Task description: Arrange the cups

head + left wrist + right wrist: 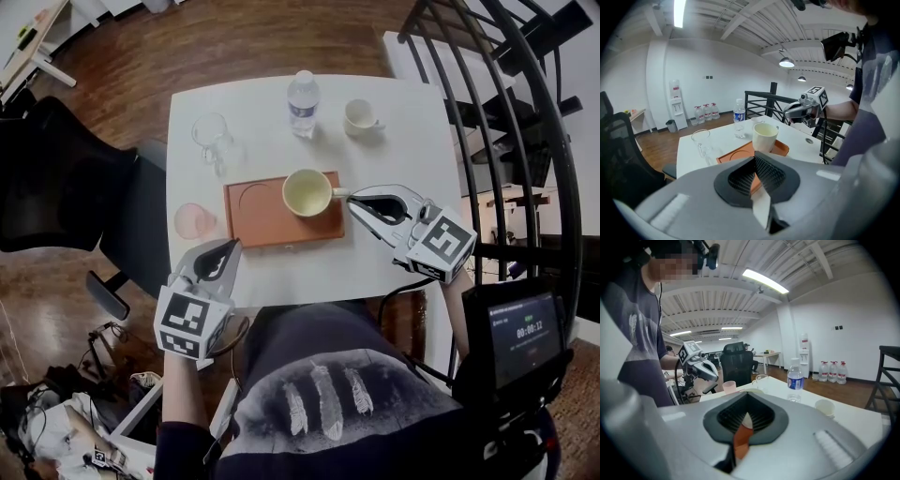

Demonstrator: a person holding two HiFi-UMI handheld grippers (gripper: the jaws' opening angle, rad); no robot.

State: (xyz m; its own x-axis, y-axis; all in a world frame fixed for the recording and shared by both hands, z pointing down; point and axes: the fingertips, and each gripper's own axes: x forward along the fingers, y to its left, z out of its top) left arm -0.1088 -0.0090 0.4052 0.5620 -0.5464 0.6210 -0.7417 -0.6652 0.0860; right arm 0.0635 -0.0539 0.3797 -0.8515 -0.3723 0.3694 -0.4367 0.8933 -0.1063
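Note:
A cream mug (307,192) stands upright on the right part of the orange tray (267,225). My right gripper (352,195) is shut, and its tips rest at the mug's handle with nothing seen between the pads. In the right gripper view the jaws (747,404) meet, and the mug's rim (752,391) peeks just beyond them. My left gripper (232,246) hovers shut and empty near the tray's front left corner. On the bare table stand a pink cup (192,220), a clear glass mug (211,131) and a small white cup (358,116).
A water bottle (302,101) stands at the back of the white table (394,150). A black office chair (56,178) is at the left and a black stair railing (506,112) at the right. A timer screen (525,337) sits by my right arm.

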